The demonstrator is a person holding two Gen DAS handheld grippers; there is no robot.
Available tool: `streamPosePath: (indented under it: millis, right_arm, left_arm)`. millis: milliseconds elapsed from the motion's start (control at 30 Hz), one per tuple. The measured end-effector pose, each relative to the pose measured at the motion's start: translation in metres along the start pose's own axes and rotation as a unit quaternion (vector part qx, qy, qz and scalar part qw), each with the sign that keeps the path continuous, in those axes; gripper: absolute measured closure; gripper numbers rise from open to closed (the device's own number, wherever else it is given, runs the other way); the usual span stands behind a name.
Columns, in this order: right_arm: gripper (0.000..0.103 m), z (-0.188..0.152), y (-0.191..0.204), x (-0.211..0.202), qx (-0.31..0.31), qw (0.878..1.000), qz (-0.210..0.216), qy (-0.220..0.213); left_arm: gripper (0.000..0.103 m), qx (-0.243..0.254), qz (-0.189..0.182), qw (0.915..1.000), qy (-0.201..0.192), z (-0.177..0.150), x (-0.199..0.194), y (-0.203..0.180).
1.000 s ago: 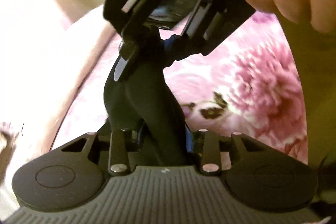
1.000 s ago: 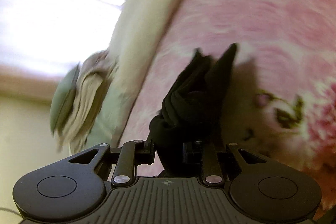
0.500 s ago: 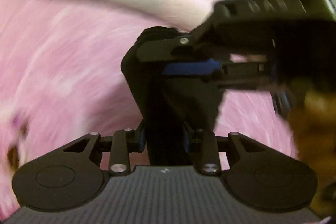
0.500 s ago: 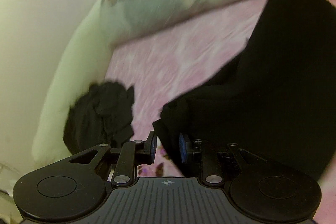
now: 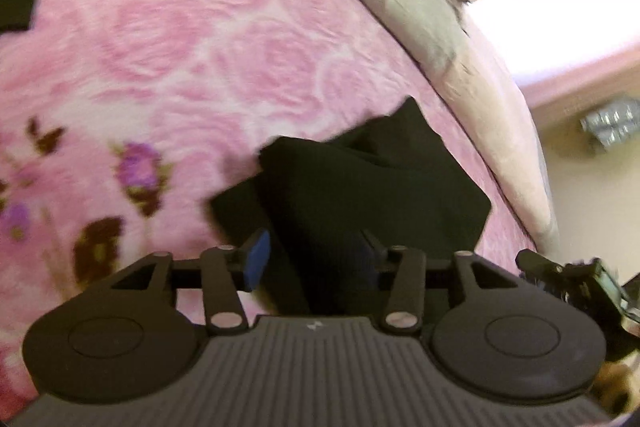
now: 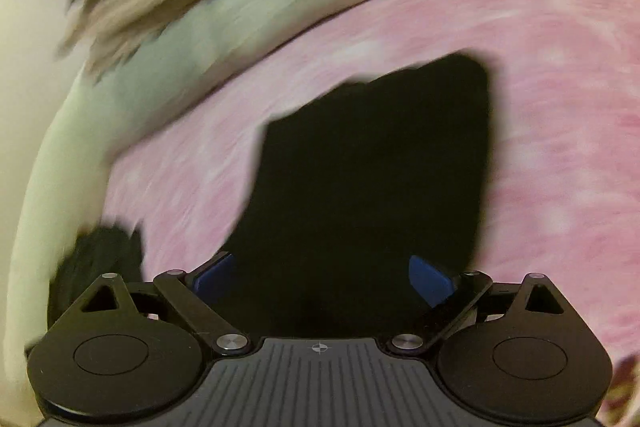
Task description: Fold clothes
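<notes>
Black folded cloth garment (image 5: 360,195) now lying on pink floral blanket (image 5: 192,39), clamped a moment ago; left gripper (image 5: 316,259) and right gripper (image 6: 324,279) both spreading, pads clear. Fold seemingly finished.

- A black garment (image 5: 372,195) lies folded into a compact, angular bundle on the pink rose-patterned bed (image 5: 192,39), near the bed's edge.
- In the right wrist view the same garment (image 6: 372,179) shows as a flat dark slab.
- A second black garment (image 6: 100,259) lies crumpled at the bed's edge, apart from the first.
</notes>
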State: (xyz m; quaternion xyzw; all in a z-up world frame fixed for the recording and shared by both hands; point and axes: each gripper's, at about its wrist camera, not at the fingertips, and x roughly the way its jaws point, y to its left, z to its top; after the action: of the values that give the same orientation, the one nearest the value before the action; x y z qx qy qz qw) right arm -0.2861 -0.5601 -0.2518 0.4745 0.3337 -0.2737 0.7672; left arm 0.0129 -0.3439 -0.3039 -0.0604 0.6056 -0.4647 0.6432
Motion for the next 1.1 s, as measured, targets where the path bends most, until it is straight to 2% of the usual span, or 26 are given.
streamPosePath:
  millis: [33,133,367,400,433,500,533,567,600,633,667,800,867,967,1100]
  right_arm:
    - [0.007,0.008,-0.022,-0.005,0.016,1.000,-0.005,-0.015]
    - [0.007,0.029,-0.075,0.005,0.047,0.998,-0.009,-0.029]
    - [0.007,0.065,-0.155,0.064,0.093,0.989,0.117,0.000]
    - [0.007,0.067,-0.162,0.072,0.101,0.986,0.133,0.002]
    - [0.007,0.069,-0.166,0.076,0.107,0.982,0.154,-0.002]
    - [0.007,0.072,-0.169,0.084,0.117,0.974,0.196,-0.007]
    - [0.013,0.075,-0.168,0.088,0.114,0.971,0.210,0.002]
    - [0.035,0.077,-0.165,0.089,0.109,0.972,0.210,0.012]
    - [0.049,0.079,-0.165,0.087,0.109,0.974,0.197,0.019]
    - [0.069,0.081,-0.168,0.086,0.117,0.975,0.188,0.027]
    - [0.074,0.082,-0.171,0.079,0.121,0.973,0.197,0.026]
    - [0.077,0.075,-0.177,0.023,0.106,0.971,0.213,0.004]
    - [0.077,0.058,-0.192,-0.021,0.121,0.973,0.198,-0.018]
    - [0.077,0.020,-0.230,-0.086,0.163,0.975,0.142,-0.054]
    - [0.076,-0.045,-0.277,-0.148,0.228,0.969,0.054,-0.073]
  left_arm:
    - [0.048,0.009,0.005,0.9999,0.006,-0.001,0.006,-0.006]
    - [0.047,0.005,0.031,0.9995,0.009,-0.004,0.019,-0.012]
    - [0.048,-0.051,0.078,0.9956,-0.006,0.002,0.046,-0.014]
    - [0.056,-0.061,0.085,0.9945,-0.009,0.003,0.048,-0.015]
    - [0.075,-0.070,0.088,0.9935,-0.016,0.002,0.047,-0.015]
    - [0.088,-0.073,0.102,0.9917,-0.027,0.000,0.045,-0.017]
    - [0.092,-0.070,0.110,0.9910,-0.031,-0.002,0.043,-0.019]
    - [0.095,-0.067,0.115,0.9905,-0.035,-0.004,0.041,-0.021]
    - [0.096,-0.064,0.120,0.9900,-0.038,-0.005,0.040,-0.023]
    - [0.096,-0.055,0.124,0.9899,-0.040,-0.007,0.039,-0.027]
    - [0.097,-0.046,0.127,0.9899,-0.043,-0.009,0.037,-0.031]
    - [0.098,-0.013,0.118,0.9919,-0.044,-0.017,0.030,-0.056]
    - [0.098,0.023,0.096,0.9949,-0.019,-0.025,0.036,-0.075]
    - [0.098,0.078,0.061,0.9946,0.029,-0.040,0.052,-0.104]
    - [0.098,0.160,0.040,0.9805,0.107,-0.065,0.097,-0.134]
